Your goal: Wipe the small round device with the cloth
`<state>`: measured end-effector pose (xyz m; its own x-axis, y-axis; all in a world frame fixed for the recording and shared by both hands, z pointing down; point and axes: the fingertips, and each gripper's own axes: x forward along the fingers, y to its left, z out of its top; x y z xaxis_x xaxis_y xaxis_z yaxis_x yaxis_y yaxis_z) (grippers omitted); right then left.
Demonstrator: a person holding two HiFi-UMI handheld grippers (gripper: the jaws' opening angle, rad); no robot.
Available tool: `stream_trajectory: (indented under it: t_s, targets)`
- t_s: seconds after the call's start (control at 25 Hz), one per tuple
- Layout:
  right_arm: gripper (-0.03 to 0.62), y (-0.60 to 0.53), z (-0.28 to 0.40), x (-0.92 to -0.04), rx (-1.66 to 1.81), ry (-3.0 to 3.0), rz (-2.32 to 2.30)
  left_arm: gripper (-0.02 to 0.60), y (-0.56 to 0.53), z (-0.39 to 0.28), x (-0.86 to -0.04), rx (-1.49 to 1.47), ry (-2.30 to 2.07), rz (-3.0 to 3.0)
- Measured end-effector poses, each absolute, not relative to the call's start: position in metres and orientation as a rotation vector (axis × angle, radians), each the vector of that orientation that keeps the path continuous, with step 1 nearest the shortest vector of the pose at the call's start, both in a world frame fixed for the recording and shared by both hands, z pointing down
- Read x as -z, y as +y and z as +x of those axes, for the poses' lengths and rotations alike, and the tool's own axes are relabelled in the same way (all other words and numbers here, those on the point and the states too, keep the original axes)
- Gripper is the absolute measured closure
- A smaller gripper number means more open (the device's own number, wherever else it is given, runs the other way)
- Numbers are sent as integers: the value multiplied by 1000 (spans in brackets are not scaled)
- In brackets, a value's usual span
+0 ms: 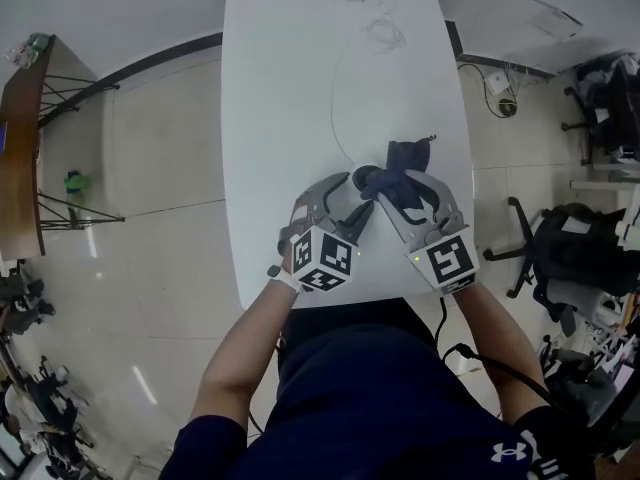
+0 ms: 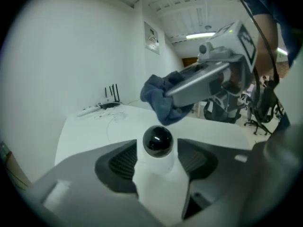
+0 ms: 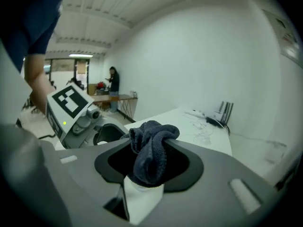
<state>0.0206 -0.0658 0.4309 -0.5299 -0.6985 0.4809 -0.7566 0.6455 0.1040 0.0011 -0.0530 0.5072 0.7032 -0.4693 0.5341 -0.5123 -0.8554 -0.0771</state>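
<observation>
The small round device (image 2: 157, 141), a white body with a glossy black dome, sits between the pads of my left gripper (image 2: 156, 161), which is shut on its white body. In the head view the device's dome (image 1: 365, 179) shows at the tip of the left gripper (image 1: 349, 196), above the white table (image 1: 300, 118) near its front edge. My right gripper (image 3: 149, 170) is shut on a bunched dark blue cloth (image 3: 150, 150). The cloth (image 1: 405, 164) hangs just right of the device, close to it; whether they touch I cannot tell. The left gripper view shows the cloth (image 2: 160, 99) just above and behind the dome.
Loose thin cables (image 1: 368, 13) lie at the table's far end, by a black device with antennas (image 2: 111, 98). Office chairs (image 1: 565, 248) stand on the floor to the right, a wooden table (image 1: 20, 148) to the left. A person (image 3: 113, 87) stands far off.
</observation>
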Motion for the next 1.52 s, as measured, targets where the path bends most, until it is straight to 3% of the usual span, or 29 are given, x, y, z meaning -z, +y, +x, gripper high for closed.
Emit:
stream_trajectory:
  t_s: [0.12,0.32,0.88,1.12,1.4,1.52]
  targets:
    - [430,-71,-6,-444,-55,-2342,1043,364,-56,3,-507,-878,-816,2864]
    - [430,-81,-5,-456,-176,-2374,1064,374,-55,12,-507,-934,-773,2917]
    - [430,-96,80,-524,-1552,-2369,1491,376,-55,15,-511,-1043,-753,2913]
    - [434,-84,83,-563,-1182,-2291,1406,373,-55,14,-513,-1098,-746,2906]
    - [440,-72,63,-581,-200,-2025,1127,359,-58,11,-515,-1178,-747,2909]
    - [441,-68,61,-583,-130,-2027,1138,354,-59,10,-515,-1213,-755,2900]
